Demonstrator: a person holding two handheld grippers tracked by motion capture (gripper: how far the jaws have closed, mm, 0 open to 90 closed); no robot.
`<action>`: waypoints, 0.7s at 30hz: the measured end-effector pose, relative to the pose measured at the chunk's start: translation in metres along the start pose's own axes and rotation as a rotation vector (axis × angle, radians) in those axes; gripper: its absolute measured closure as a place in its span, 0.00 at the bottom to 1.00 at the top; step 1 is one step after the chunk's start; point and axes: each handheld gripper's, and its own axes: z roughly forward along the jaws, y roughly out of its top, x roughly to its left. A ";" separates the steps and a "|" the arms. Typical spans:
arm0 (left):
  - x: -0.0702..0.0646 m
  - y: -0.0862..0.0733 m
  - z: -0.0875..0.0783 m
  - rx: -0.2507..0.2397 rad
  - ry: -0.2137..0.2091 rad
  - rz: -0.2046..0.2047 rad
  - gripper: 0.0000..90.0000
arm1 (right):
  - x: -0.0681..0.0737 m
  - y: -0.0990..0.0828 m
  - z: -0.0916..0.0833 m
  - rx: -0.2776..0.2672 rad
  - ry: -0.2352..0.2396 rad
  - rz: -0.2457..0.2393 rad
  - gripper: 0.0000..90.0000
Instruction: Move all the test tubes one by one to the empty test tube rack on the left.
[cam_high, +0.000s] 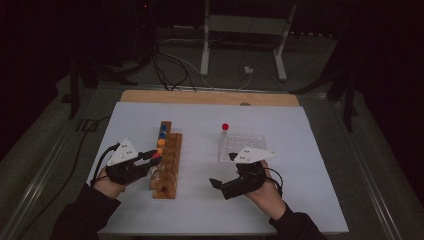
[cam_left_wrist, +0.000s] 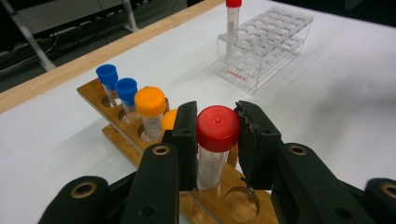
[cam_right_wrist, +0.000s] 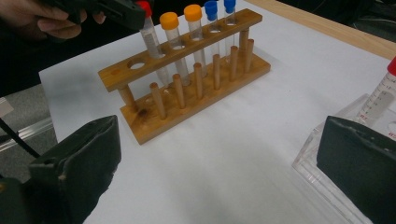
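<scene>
A wooden tube rack (cam_high: 166, 165) stands left of the table's middle. It holds two blue-capped tubes (cam_left_wrist: 116, 81) and two orange-capped tubes (cam_left_wrist: 150, 103). My left gripper (cam_left_wrist: 215, 122) is shut on the cap of a red-capped tube (cam_left_wrist: 217, 129), which stands upright with its lower part in a rack hole. In the high view the left gripper (cam_high: 154, 156) reaches the rack from the left. To the right of the rack, my right gripper (cam_high: 223, 170) stays open above the white table with nothing between its pads (cam_right_wrist: 79, 163).
A clear plastic rack (cam_high: 241, 145) holds one red-capped tube (cam_high: 225, 128) at its far left corner, just beyond the right gripper. Next to the held tube, an empty rack hole (cam_right_wrist: 137, 65) remains. A wooden strip (cam_high: 210, 97) borders the table's far edge.
</scene>
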 end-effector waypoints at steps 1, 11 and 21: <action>0.000 0.000 0.000 0.004 0.001 0.003 0.79 | 0.000 0.000 0.000 -0.001 0.002 0.002 0.00; -0.001 -0.004 0.004 0.044 -0.002 0.016 0.79 | 0.000 0.001 -0.001 -0.006 0.001 0.003 0.00; -0.001 -0.004 0.006 0.059 -0.005 0.022 0.79 | -0.001 0.001 -0.001 -0.005 0.001 0.002 0.00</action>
